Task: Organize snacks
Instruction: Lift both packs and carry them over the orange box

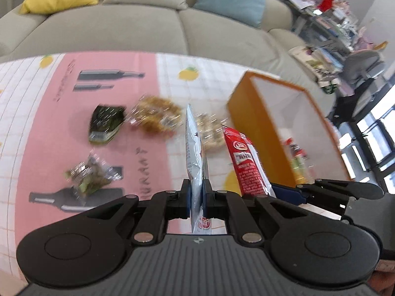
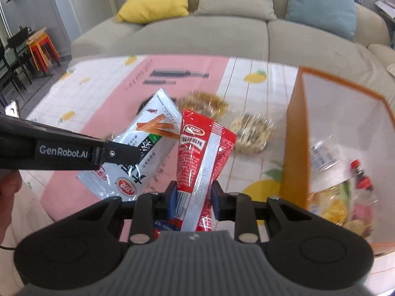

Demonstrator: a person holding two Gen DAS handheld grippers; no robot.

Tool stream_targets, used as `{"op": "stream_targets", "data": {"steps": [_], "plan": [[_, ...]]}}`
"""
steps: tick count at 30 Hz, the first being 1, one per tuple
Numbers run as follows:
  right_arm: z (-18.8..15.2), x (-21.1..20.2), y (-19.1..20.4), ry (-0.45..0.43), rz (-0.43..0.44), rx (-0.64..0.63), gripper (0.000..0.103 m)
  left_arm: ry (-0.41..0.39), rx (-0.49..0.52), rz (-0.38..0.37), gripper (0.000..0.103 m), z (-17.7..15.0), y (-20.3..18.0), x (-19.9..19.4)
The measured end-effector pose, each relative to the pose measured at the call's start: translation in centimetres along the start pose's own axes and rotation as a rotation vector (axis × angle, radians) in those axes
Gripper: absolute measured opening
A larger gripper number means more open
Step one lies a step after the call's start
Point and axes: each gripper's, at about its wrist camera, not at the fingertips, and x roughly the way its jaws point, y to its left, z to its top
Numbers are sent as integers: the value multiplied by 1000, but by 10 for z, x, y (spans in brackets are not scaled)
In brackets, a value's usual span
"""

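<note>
In the left wrist view, the left gripper (image 1: 196,197) was squeezed tight on a white snack packet (image 1: 193,155). The packet stood up on its edge between the blue pads, above the table (image 1: 37,133). Next to it on the right, a red snack packet (image 1: 246,162) stuck up too, with the right gripper's black arm (image 1: 333,190) under it. An orange box (image 1: 249,128) stood on the table further right, open at the top. Three clear bags of snacks and a dark green packet (image 1: 106,123) lay on the pink mat (image 1: 81,113).

In the right wrist view, the right gripper (image 2: 193,198) pinched the red snack packet (image 2: 201,157) between its blue pads. The packet pointed up and away. The left gripper's arm (image 2: 61,150) came in from the left, holding the white snack packet (image 2: 140,148) in the air just beside the red one. The orange box (image 2: 295,148) was on the right, with some snacks already inside. A round cracker bag (image 2: 251,133) lay on the table between the red packet and the box.
</note>
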Motion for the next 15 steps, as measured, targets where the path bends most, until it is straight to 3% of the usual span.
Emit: {"op": "stream_targets", "data": {"steps": [8, 15], "plan": [[19, -56, -39, -41, -45, -18, 26, -24, 83, -110, 8, 24, -55, -10], [25, -93, -94, -25, -143, -12, 26, -12, 126, -200, 8, 46, -108, 4]]}}
